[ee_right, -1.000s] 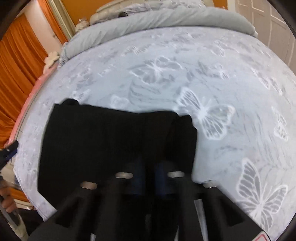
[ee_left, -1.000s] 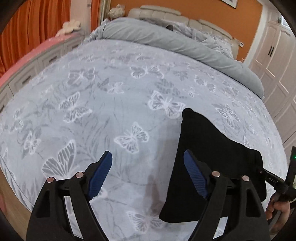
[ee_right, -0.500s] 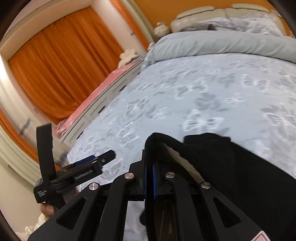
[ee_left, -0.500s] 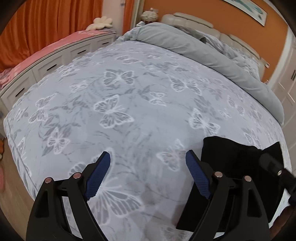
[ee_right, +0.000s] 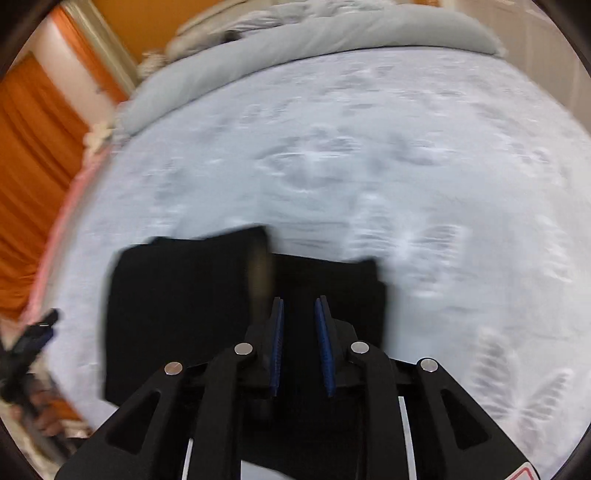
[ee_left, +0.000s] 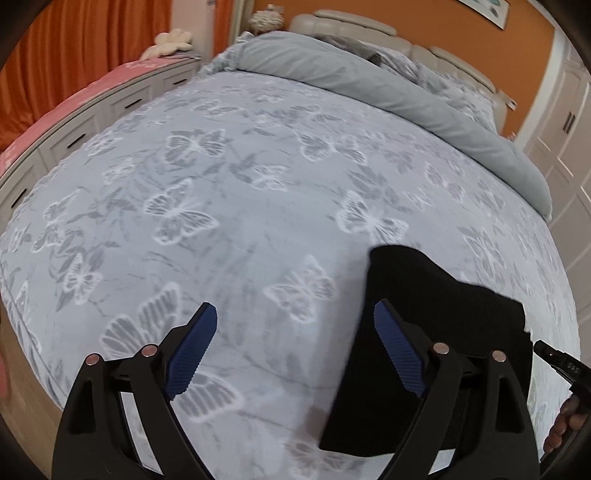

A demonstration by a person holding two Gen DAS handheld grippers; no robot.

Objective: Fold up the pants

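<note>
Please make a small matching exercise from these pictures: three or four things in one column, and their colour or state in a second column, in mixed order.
Things:
1. pants
2. left gripper
3. curtain
4. folded duvet

Colour or state:
A. orange
B. plain grey, near the headboard
C. black, lying on the bed
D. jaws wide apart, holding nothing

Pairs: 1-C, 2-D, 3-A, 4-B

This is a bedroom in a home. Ahead of the jaws there is a large bed with a butterfly bedspread, and beyond it a grey duvet and a padded headboard. To the left hang orange curtains above white drawers; to the right stands a white wardrobe.
</note>
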